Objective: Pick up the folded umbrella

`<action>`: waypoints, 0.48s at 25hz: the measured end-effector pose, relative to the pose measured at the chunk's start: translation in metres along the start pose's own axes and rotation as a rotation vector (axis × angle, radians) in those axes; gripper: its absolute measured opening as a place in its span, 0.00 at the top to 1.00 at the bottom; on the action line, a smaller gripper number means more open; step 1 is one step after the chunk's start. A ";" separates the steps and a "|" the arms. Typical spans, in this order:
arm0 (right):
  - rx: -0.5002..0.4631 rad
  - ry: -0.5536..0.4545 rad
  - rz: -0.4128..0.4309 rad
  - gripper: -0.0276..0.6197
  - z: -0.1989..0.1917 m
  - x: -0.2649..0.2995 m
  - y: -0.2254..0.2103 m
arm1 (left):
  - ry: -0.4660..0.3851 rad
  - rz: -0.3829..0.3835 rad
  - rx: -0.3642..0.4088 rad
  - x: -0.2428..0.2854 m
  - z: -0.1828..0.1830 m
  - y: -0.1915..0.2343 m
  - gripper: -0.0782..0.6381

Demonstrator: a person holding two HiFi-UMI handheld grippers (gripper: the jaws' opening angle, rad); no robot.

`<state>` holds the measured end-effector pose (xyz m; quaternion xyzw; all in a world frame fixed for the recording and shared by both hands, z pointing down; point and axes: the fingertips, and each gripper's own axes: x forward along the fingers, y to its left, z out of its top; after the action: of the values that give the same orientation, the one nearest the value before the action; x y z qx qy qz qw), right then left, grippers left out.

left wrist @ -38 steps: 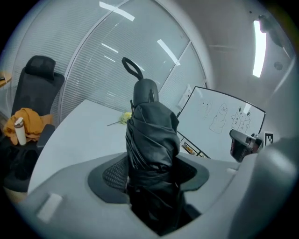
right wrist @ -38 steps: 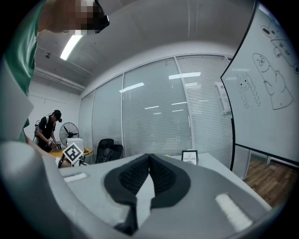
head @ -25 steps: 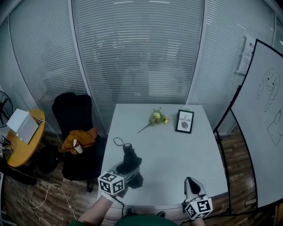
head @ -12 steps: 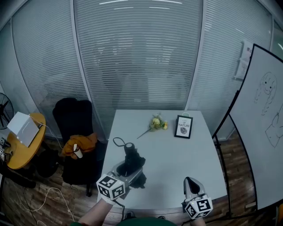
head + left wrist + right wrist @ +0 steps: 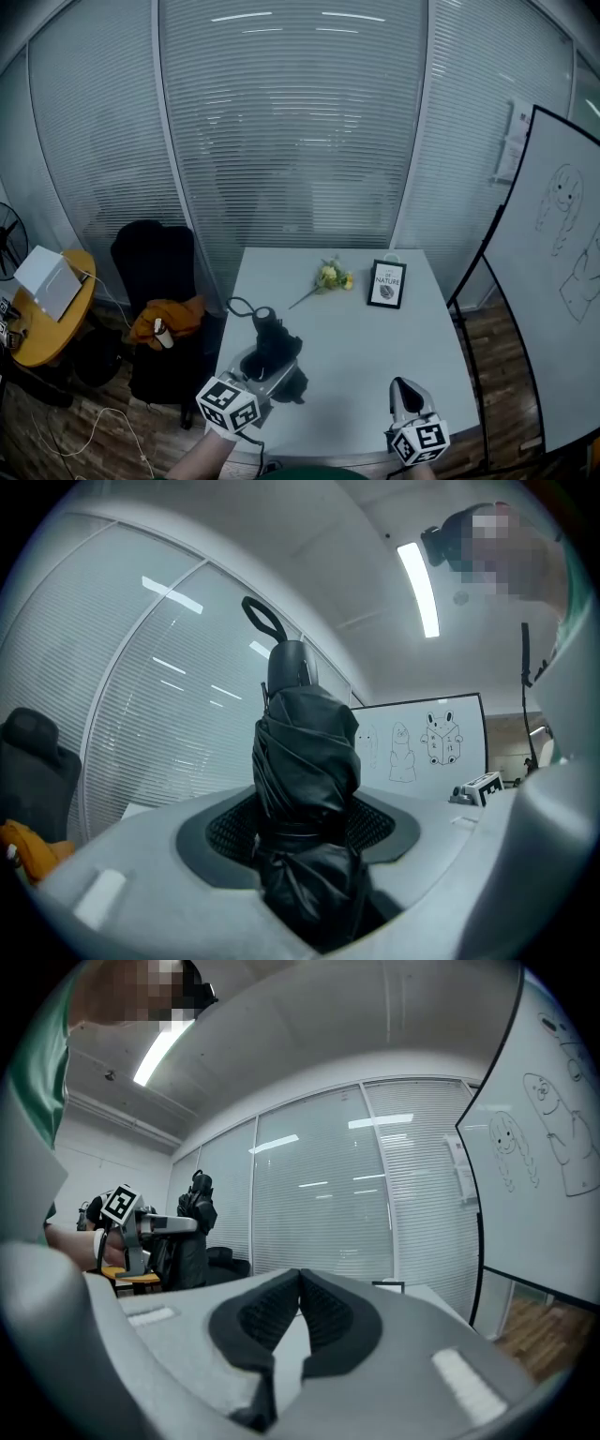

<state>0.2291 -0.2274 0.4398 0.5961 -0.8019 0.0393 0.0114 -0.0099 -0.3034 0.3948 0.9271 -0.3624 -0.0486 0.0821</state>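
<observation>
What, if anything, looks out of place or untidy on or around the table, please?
A flower sprig lies flat on the table, with no vase. An orange garment is heaped on the black chair. The folded umbrella, clamped in the left gripper, has loosely crumpled fabric. Nothing looks spilled or broken.

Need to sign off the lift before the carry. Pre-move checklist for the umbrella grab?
1. Left gripper closed on folded umbrella: ok, the pads press on its bundled fabric.
2. Umbrella upright, strap loop on top: ok.
3. Umbrella's lower end clear of the table: cannot tell, it overlaps the tabletop in the head view.
4. Right gripper empty, jaws together, off to the side: ok.
5. Flowers and picture frame apart from the umbrella, at the table's far end: ok.
</observation>
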 end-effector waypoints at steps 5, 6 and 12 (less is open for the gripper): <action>0.024 -0.012 -0.028 0.95 0.005 0.007 -0.005 | -0.014 -0.011 0.004 0.001 0.008 0.000 0.51; 0.019 -0.018 -0.021 0.95 0.008 0.010 -0.004 | -0.020 -0.011 0.000 0.002 0.010 0.001 0.51; -0.029 -0.075 0.037 0.95 0.022 0.028 0.002 | -0.048 -0.013 0.030 0.013 0.021 0.006 0.51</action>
<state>0.2194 -0.2553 0.4192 0.5821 -0.8130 0.0056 -0.0110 -0.0070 -0.3191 0.3746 0.9291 -0.3589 -0.0658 0.0593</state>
